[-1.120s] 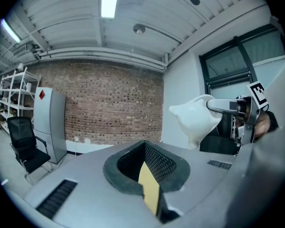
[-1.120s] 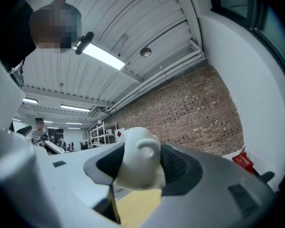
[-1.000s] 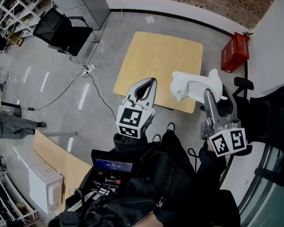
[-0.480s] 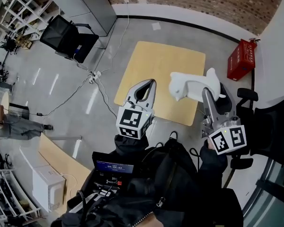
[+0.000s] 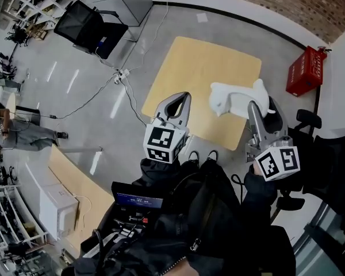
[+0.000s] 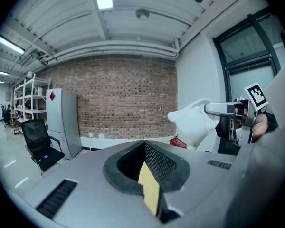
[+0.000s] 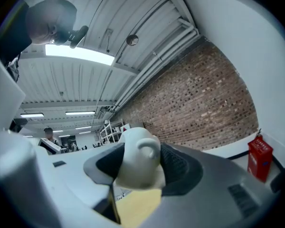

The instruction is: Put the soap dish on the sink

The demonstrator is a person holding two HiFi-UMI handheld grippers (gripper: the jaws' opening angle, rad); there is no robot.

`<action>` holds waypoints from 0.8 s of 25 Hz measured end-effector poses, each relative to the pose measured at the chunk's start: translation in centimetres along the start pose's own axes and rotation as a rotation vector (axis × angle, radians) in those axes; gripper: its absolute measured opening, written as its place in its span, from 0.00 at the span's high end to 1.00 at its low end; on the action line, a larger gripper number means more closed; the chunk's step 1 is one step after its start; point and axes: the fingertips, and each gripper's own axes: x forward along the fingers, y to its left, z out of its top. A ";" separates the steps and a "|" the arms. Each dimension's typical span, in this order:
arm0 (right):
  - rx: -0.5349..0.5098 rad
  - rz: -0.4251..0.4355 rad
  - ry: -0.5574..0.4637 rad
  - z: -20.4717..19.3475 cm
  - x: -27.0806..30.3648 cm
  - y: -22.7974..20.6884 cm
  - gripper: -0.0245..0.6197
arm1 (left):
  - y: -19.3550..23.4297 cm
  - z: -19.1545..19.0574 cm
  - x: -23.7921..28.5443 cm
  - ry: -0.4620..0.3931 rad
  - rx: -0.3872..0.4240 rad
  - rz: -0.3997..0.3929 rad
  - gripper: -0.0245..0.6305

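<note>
Now | grippers: 2 | right gripper [image 5: 262, 106]: jaws clamped wide on the 1 white soap dish [image 5: 233, 99], dish sticks out past its tips, held in air over the table corner | left gripper [image 5: 181, 99]: jaws together, empty, well left of dish | 1 yellow table [image 5: 201, 68] | 1 red crate [image 5: 306, 71]

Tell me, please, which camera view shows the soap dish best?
The head view: nearly the whole white dish shows from above, held in the right tongs. The left gripper view shows its side, with the bottom hidden. The right gripper view shows only one end, close up.
</note>
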 end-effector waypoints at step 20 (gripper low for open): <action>0.201 -0.179 0.540 -28.6 4.9 -7.6 0.59 | 6.0 -17.3 1.3 0.271 -0.125 0.060 0.96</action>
